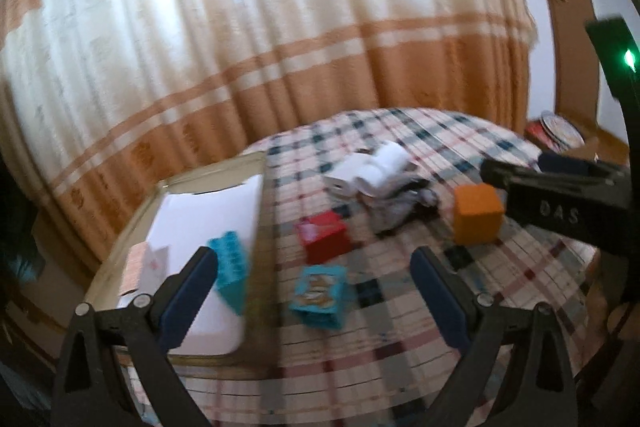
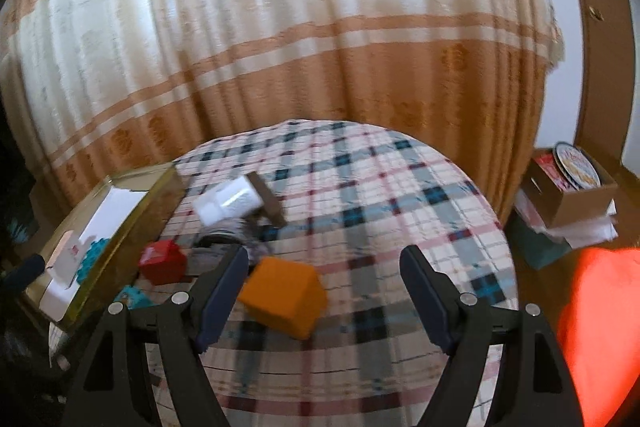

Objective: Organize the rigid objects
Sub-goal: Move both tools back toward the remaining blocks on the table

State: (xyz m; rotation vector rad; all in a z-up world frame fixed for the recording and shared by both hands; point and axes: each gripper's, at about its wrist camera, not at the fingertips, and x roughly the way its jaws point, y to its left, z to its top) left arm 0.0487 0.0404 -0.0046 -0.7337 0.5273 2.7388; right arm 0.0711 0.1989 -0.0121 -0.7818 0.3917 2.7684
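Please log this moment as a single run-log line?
left gripper: open, empty, over teal box | right gripper: open, empty, at orange block | teal brick: in tray | red block: on table

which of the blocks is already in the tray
The blue studded block: it lies on the white liner inside the gold-rimmed tray. The red block, orange block and blue printed block sit on the plaid cloth.
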